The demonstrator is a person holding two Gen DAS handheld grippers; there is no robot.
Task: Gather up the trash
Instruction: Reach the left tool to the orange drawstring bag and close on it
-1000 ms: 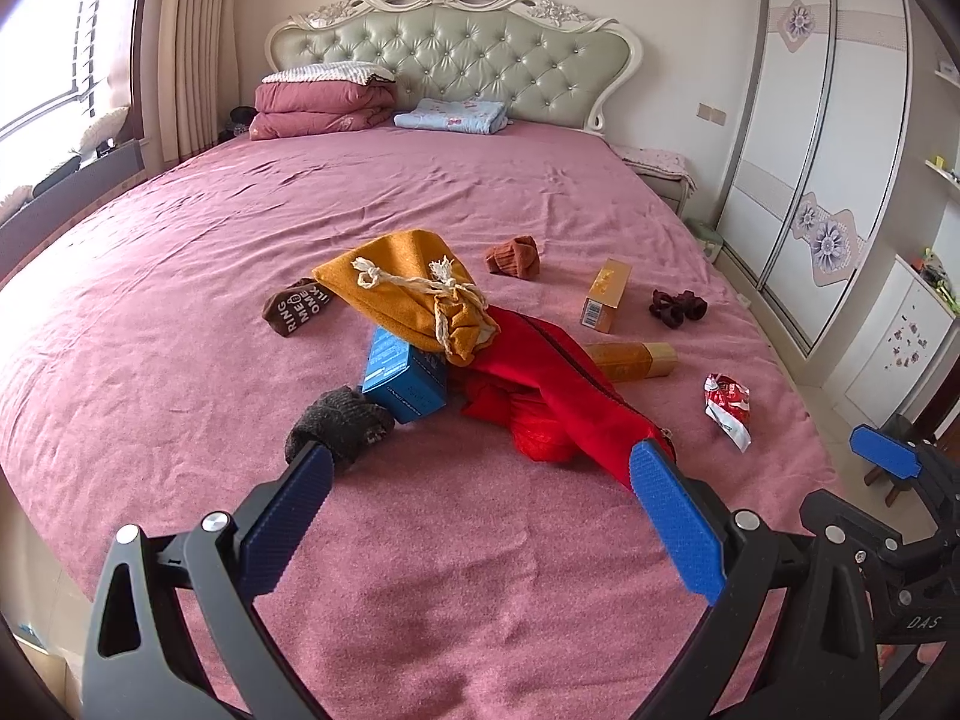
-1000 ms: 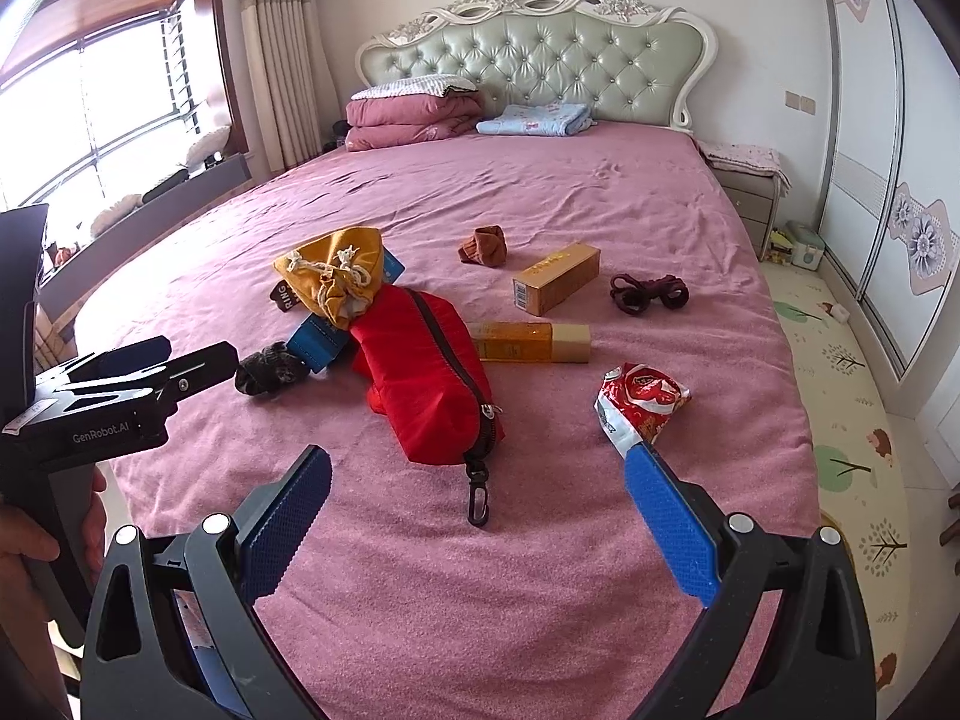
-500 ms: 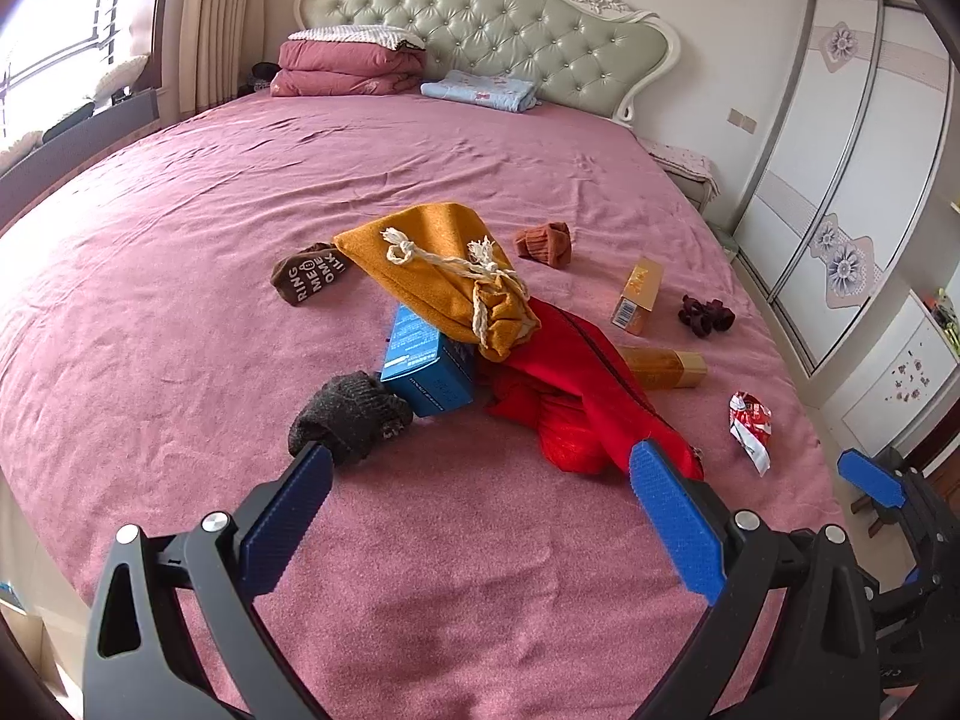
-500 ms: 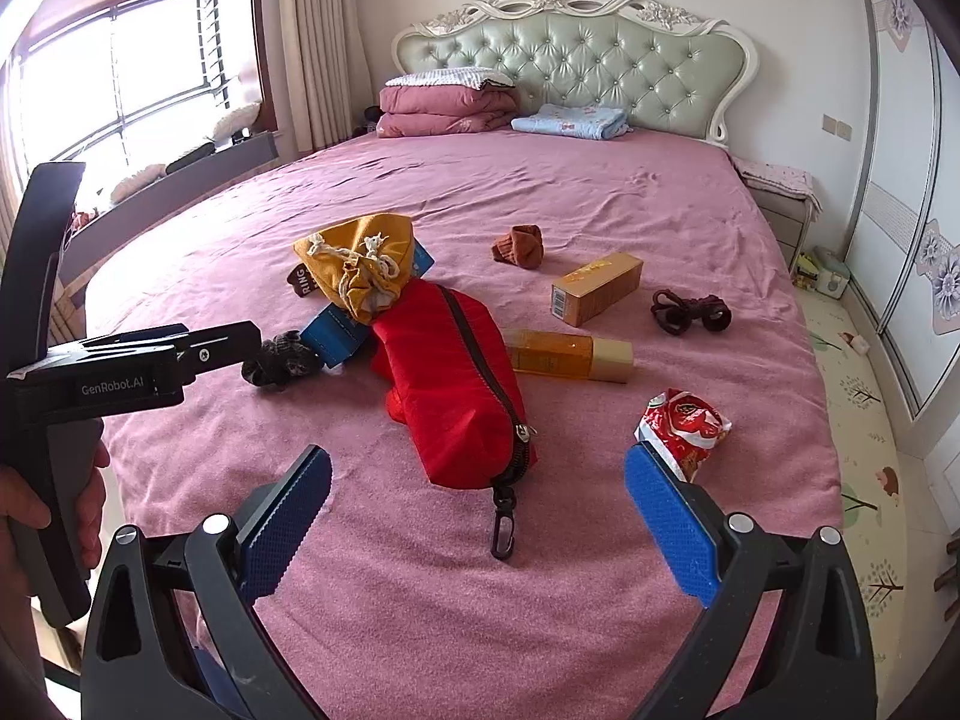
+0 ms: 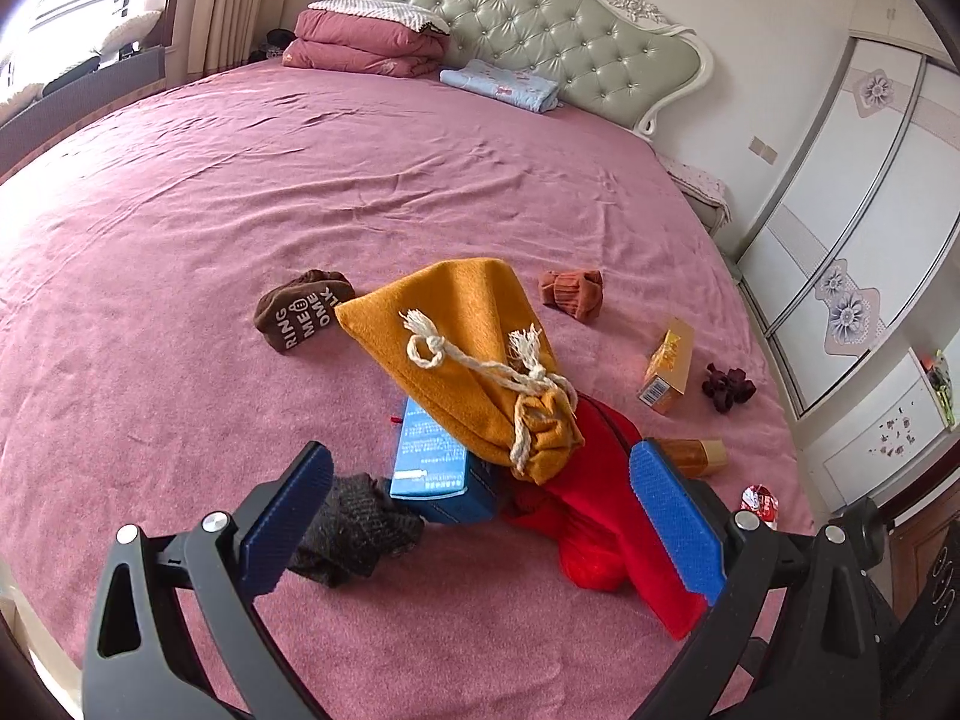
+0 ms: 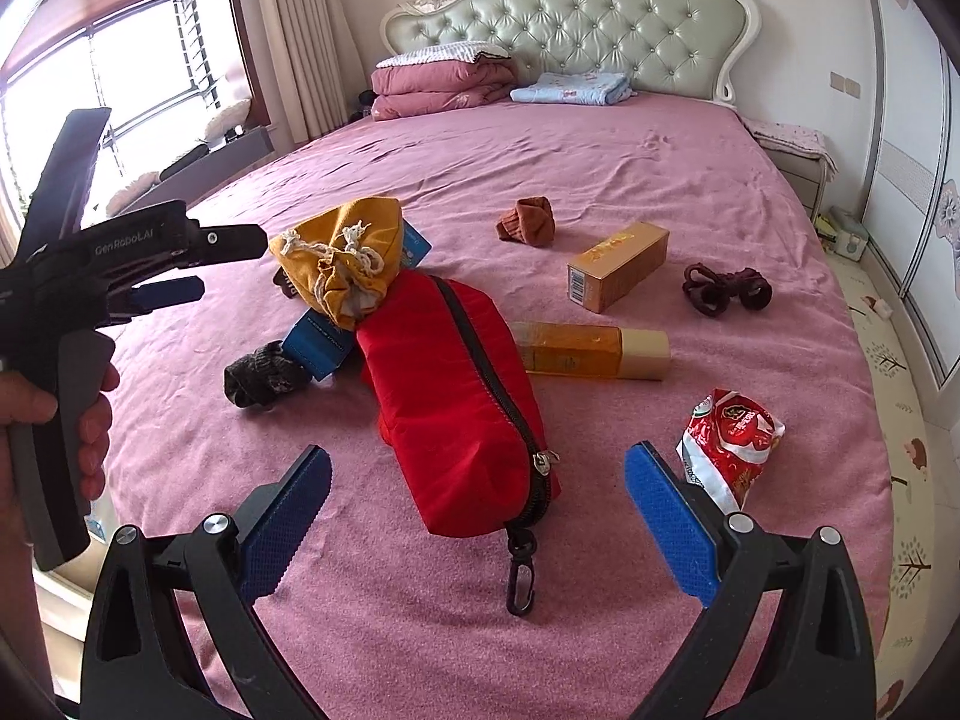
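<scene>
Both your grippers hover spread wide over the pink bedspread [image 6: 600, 138], holding nothing.

Your left gripper [image 5: 480, 516] faces the blue cardboard box [image 5: 433, 463] under the mustard drawstring cloth pouch [image 5: 474, 354]. Your right gripper [image 6: 477, 519] frames the red zippered fabric pouch [image 6: 450, 402]; the crumpled red-and-white snack wrapper [image 6: 729, 435] lies just beside its right finger [image 6: 669, 525], near the amber bottle [image 6: 591, 351].

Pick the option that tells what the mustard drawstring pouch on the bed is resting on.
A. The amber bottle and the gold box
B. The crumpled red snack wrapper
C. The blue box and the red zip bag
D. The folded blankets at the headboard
C: the mustard drawstring pouch lies across the top of the blue box and the upper end of the red zip bag.
</scene>
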